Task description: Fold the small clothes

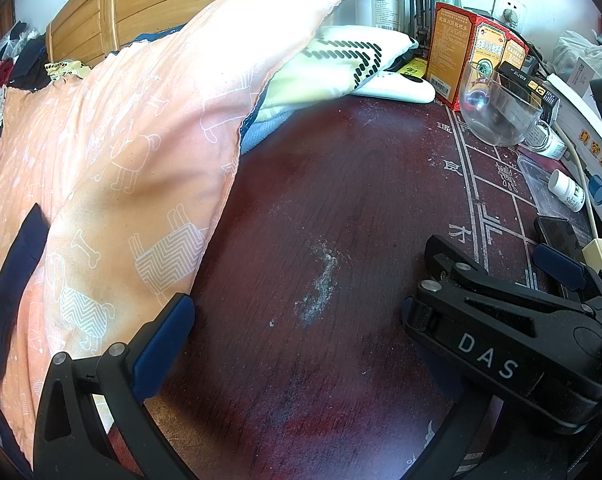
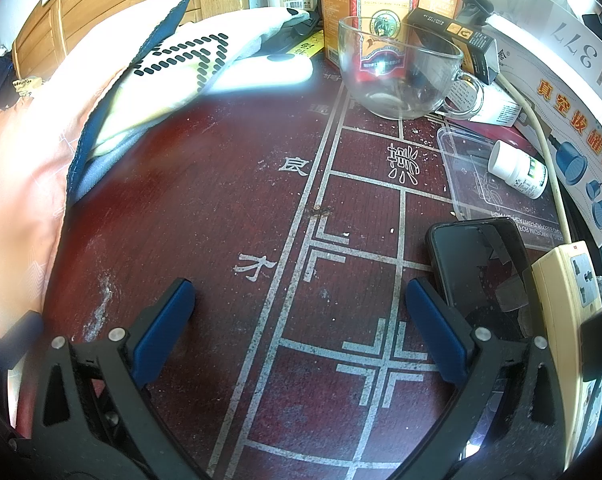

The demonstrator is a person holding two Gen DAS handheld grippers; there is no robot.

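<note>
Left wrist view: the left gripper (image 1: 297, 320) hovers over the dark red bench (image 1: 321, 208), jaws spread and holding nothing. The right gripper (image 1: 497, 276) crosses its right side. An orange pillow printed with white dogs (image 1: 121, 152) leans over the bench's left edge. No small garment lies on the bare centre; judging by this, folding has not begun.

Right wrist view: the right gripper (image 2: 301, 320) also hangs spread and empty. A clear glass cup (image 2: 401, 68), a black phone (image 2: 477, 264) and a white pill bottle (image 2: 519, 174) crowd the far and right edges, probably pushed aside for folding room.
</note>
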